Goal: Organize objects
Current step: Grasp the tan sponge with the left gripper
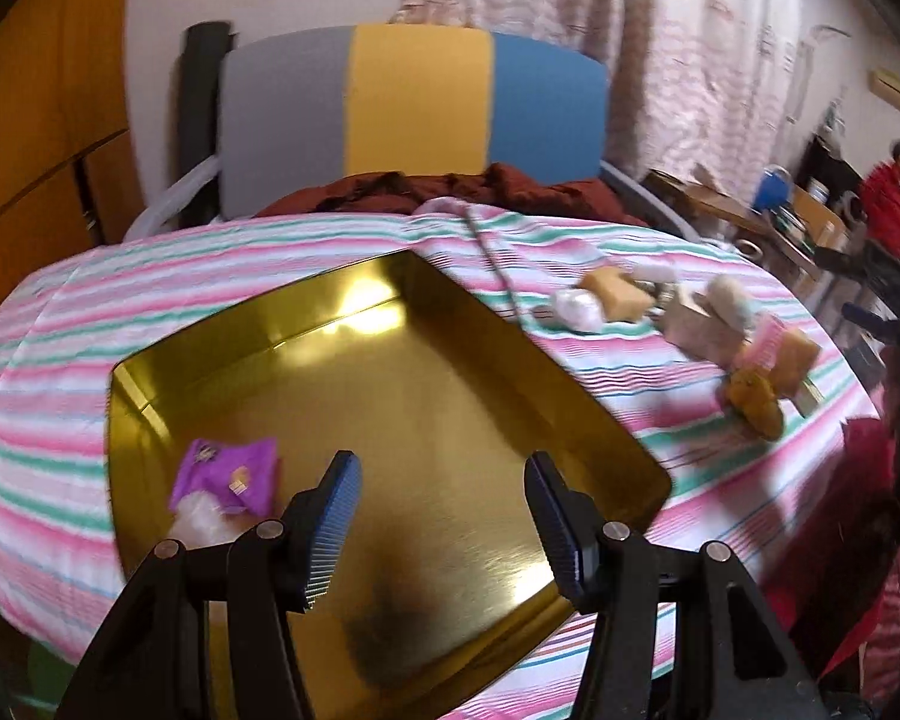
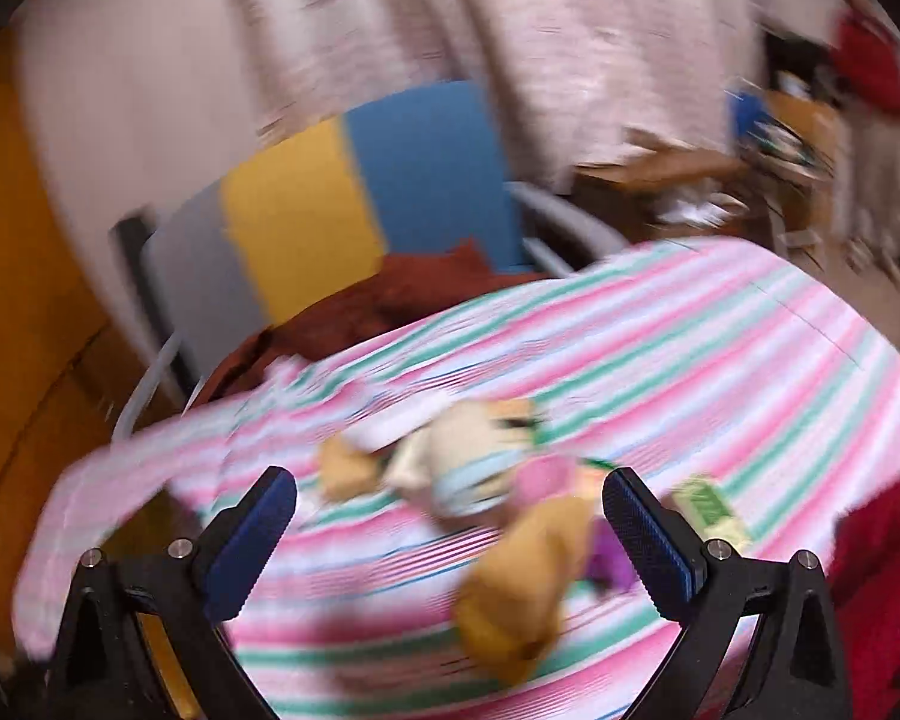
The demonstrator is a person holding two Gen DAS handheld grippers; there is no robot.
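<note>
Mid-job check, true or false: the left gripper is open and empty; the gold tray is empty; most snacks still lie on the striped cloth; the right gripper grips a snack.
1. The left gripper is open and empty. True.
2. The gold tray is empty. False: a purple packet lies in it.
3. Most snacks lie on the striped cloth, outside the tray. True.
4. The right gripper grips a snack. False: it is open, holding nothing.
</note>
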